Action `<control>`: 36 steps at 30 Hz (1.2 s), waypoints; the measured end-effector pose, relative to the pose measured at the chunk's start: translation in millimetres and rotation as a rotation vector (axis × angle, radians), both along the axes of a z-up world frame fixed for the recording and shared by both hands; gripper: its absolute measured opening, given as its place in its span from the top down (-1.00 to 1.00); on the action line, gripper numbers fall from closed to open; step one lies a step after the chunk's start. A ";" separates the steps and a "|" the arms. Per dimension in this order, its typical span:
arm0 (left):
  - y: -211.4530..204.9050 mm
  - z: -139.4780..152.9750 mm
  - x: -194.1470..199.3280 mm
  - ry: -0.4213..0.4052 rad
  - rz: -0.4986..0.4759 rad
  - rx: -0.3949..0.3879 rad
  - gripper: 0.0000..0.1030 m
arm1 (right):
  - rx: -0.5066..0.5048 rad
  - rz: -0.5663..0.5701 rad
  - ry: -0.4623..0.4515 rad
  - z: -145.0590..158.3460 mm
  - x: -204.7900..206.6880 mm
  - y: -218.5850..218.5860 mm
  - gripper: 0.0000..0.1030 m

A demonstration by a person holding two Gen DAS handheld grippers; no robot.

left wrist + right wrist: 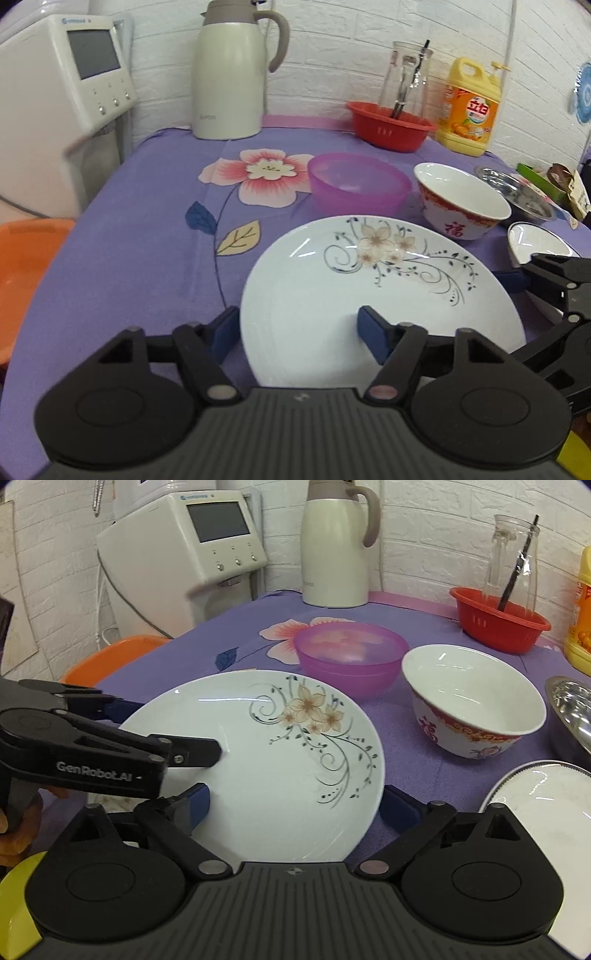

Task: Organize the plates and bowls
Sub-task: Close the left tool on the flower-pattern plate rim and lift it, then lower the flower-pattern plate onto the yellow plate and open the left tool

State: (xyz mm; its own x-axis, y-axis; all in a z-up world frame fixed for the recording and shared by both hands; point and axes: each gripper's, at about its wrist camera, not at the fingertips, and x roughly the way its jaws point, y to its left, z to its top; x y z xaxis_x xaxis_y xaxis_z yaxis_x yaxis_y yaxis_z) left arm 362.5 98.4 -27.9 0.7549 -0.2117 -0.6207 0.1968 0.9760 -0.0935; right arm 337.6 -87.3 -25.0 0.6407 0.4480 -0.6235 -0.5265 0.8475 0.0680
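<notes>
The flowered plate (369, 295) sits on the purple cloth (129, 229) at the near middle of the table, its painted blossoms on the far right part of its face.

The left gripper (299, 334) is partly open and straddles the plate's left rim. One blue pad is just outside the rim over the cloth, and the other is over the white face of the plate. Neither pad visibly presses on the plate, so it has hold of nothing. The right wrist view shows a person's hand (16, 823) on this gripper's handle at the near left.

The right gripper (299, 806) is wide open at the near right of the plate. Its left pad is over the plate's near part and its right pad is just outside the right rim. It grips nothing either.

Just beyond the plate stands a purple bowl (358, 184). To its right is a white bowl (461, 203) with a red band, and farther right is a steel dish (524, 195). A second white dish (539, 797) lies at the near right.

Along the far wall stand a cream jug (229, 74), a red basket (388, 125) holding a glass carafe (406, 77), and a yellow bottle (469, 107). A white machine (62, 81) stands at the far left.
</notes>
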 end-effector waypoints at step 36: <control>-28.3 50.3 -130.2 -0.029 0.064 0.035 -0.18 | 0.127 -0.093 0.067 40.2 -126.3 -17.7 -1.00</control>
